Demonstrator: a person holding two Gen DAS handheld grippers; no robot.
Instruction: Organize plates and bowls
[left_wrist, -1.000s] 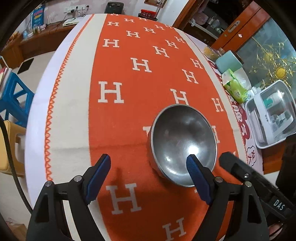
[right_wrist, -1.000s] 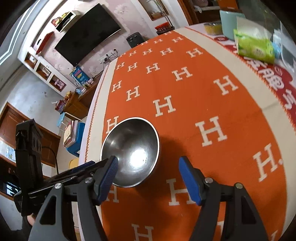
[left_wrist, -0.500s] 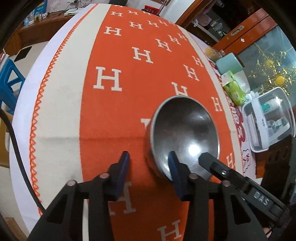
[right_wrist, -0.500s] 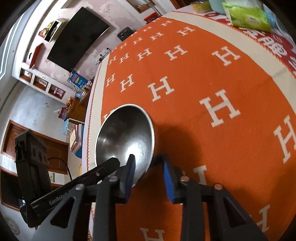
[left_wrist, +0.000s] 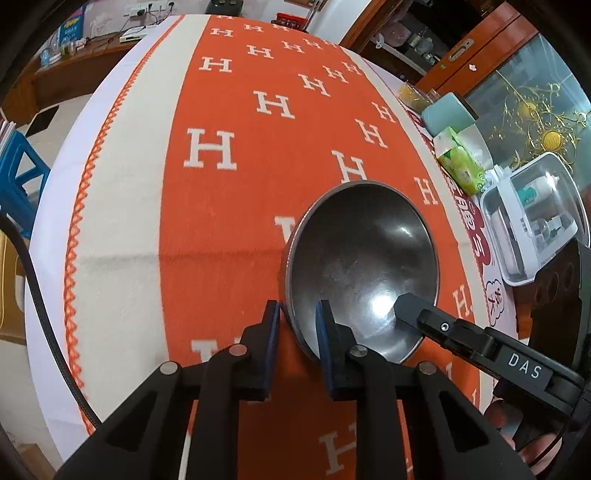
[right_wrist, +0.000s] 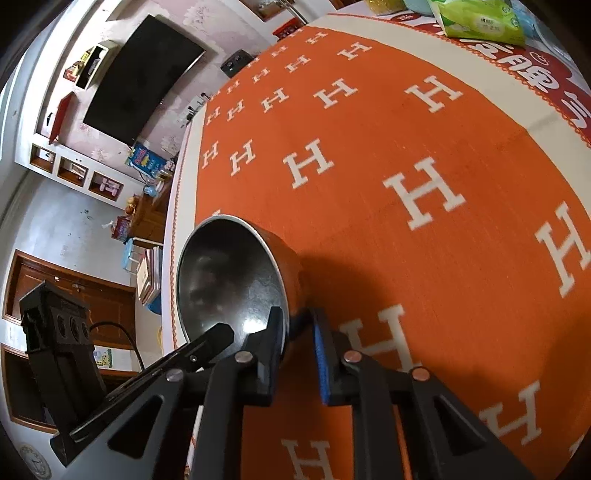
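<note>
One steel bowl (left_wrist: 364, 266) on the orange H-patterned cloth (left_wrist: 229, 206); left gripper (left_wrist: 298, 325) and right gripper (right_wrist: 297, 326) both pinch its rim, green tissue pack (left_wrist: 460, 166) and clear storage box (left_wrist: 535, 218) alongside.

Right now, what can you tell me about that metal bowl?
The bowl is round, plain grey metal, dull inside with a bright glare spot, and looks empty. It sits on the orange cloth, seemingly tilted. The left gripper and right gripper each pinch its near rim, one finger inside, one outside.
</note>
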